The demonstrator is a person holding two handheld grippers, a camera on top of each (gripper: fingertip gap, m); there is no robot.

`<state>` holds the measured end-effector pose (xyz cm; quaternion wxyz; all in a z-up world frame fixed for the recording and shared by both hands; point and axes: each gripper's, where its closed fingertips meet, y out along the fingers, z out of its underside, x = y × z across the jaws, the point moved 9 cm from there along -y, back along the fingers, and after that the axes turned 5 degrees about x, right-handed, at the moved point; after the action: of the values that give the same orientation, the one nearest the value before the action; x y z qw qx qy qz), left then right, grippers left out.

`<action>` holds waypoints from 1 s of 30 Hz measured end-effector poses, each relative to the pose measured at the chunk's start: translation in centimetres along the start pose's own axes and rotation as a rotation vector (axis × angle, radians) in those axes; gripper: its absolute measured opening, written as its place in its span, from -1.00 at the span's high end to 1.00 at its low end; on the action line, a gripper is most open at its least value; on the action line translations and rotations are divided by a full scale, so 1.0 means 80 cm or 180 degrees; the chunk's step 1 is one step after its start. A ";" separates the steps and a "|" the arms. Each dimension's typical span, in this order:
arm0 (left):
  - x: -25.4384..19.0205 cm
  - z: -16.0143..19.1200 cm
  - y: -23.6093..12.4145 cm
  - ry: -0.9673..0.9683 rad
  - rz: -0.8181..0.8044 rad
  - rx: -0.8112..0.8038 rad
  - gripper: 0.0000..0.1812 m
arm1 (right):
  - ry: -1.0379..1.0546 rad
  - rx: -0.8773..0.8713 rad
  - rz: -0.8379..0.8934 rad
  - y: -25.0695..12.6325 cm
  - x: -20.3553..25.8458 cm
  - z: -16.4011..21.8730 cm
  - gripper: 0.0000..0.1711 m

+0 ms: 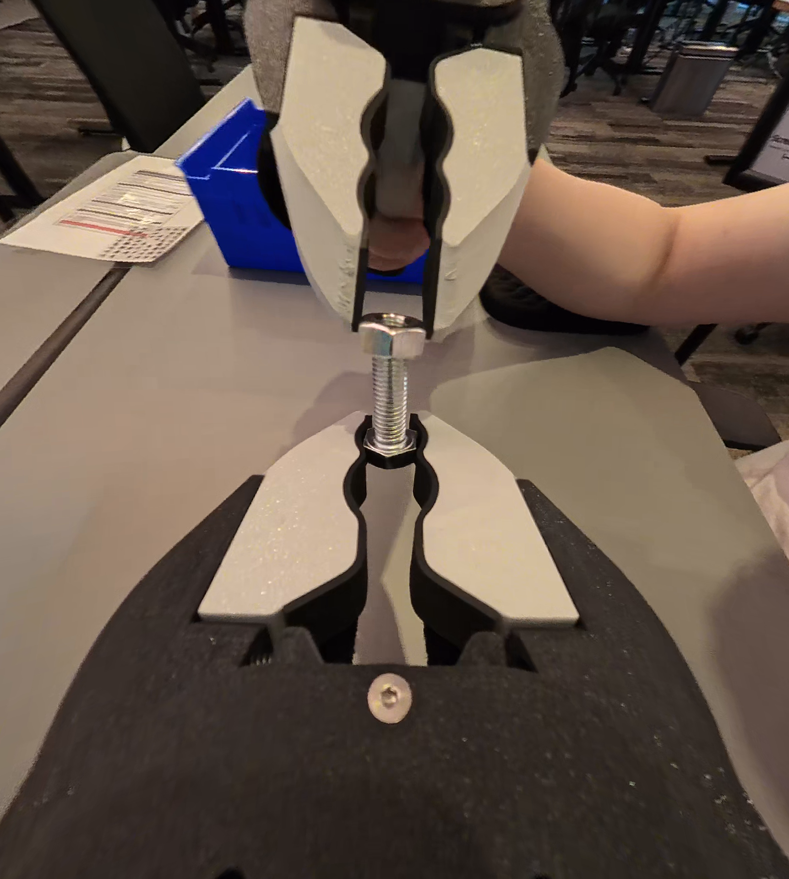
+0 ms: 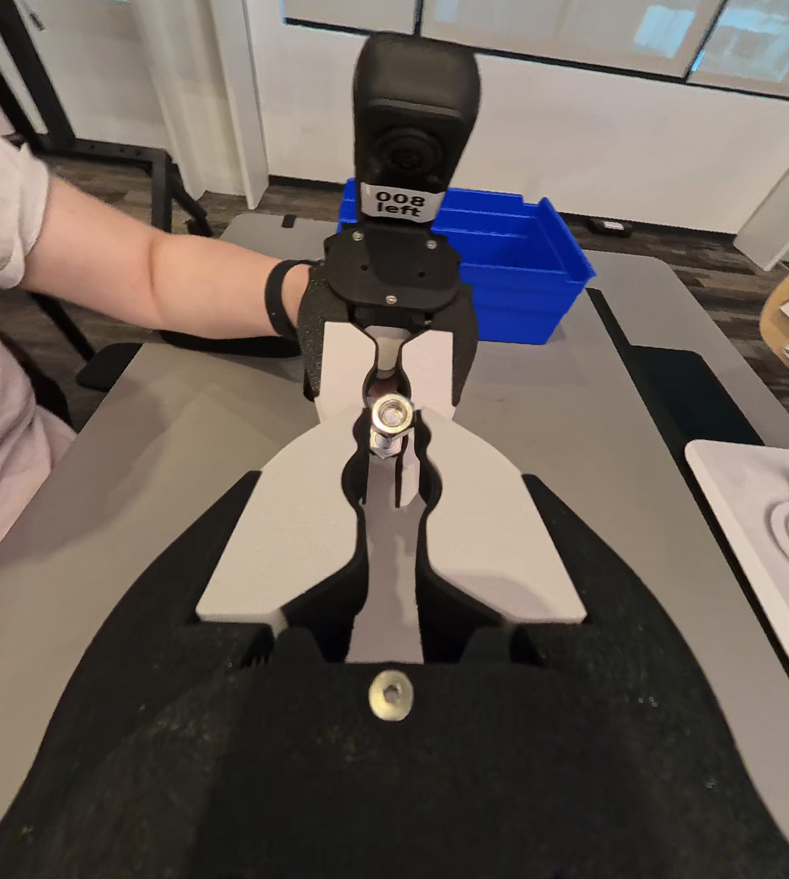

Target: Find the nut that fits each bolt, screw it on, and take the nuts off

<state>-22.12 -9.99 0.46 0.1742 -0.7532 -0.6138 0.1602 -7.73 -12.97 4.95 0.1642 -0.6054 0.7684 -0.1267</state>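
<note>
Two tongs meet mid-frame in the left wrist view: left gripper point(image 1: 388, 444), low, clamps the bolt point(image 1: 388, 404) by its head, right gripper point(image 1: 392, 328), above, pinches the nut point(image 1: 392, 338) at the thread's tip (on or off, unclear), so best turned square to the shaft, steadily.

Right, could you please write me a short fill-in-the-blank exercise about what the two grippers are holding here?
1. The right gripper is shut on the hex ___.
2. The left gripper grips the bolt by its ___.
3. The storage bin on the grey table is ___ in colour.

Missing words: nut; head; blue
</note>
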 end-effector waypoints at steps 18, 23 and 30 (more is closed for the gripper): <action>0.022 0.005 -0.007 -0.0133 -0.1242 0.0555 0.84 | 0.1199 -0.0011 0.0619 0.023 -0.023 0.008 0.81; 0.023 0.006 -0.006 -0.0184 -0.1430 0.0653 0.84 | 0.1517 -0.0035 0.0794 0.027 -0.021 0.009 0.81; 0.023 0.007 -0.002 -0.0226 -0.1774 0.0836 0.84 | 0.1782 -0.0100 0.1092 0.035 -0.017 0.011 0.81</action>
<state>-22.16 -8.12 -0.05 0.2857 -0.5209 -0.7764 0.2103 -9.60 -10.97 3.17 -0.0438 -0.4112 0.8764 -0.2469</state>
